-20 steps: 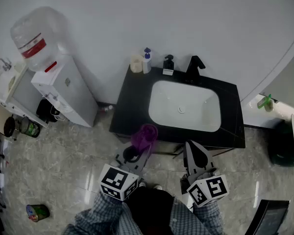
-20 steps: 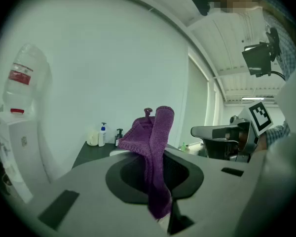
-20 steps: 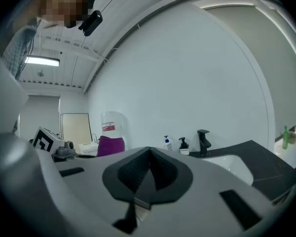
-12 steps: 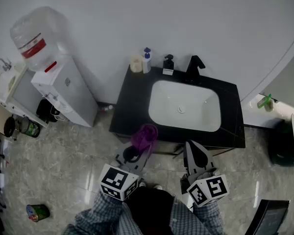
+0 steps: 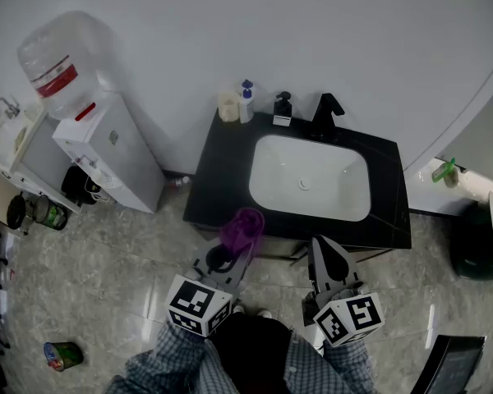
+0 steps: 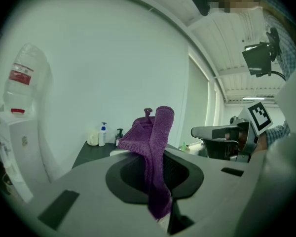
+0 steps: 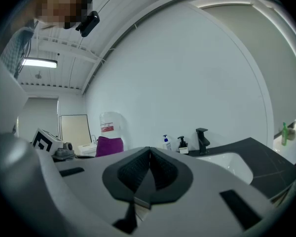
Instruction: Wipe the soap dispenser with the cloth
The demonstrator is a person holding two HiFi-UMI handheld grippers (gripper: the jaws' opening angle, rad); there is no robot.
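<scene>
- Left gripper (image 5: 235, 251): we record it low in the head view, in front of the counter's near edge, with its jaws clamped on the cloth.
- Cloth (image 5: 243, 226): purple, with a knitted, ribbed texture. In the left gripper view it stands up out of the jaws in a folded bunch, and one narrow strip hangs down between them. A small loop shows at its top edge.
- Right gripper (image 5: 332, 259): we note it beside the left one, also short of the counter. Its jaws are pressed together with nothing between them.
- Soap dispenser (image 5: 283, 107): small and dark with a black pump head and a pale band at its base. It stands upright at the back of the counter, against the wall and just left of the tap. It is well apart from both grippers, and nothing touches it.
- Tap (image 5: 326, 109): black and angular, at the back rim of the basin.
- Basin (image 5: 267, 150): white and rounded, set into the counter.
- Counter (image 5: 218, 179): a black top that carries the basin and the bottles.
- Pump bottle (image 5: 246, 101): white with a blue head, at the counter's back left corner.
- Cup (image 5: 228, 107): cream-coloured, touching or just beside the pump bottle on its left.
- Water cooler (image 5: 107, 150): white, left of the counter, with a large clear jug on top that bears a red label.
- Can (image 5: 63, 355): lying on the tiled floor at lower left.
</scene>
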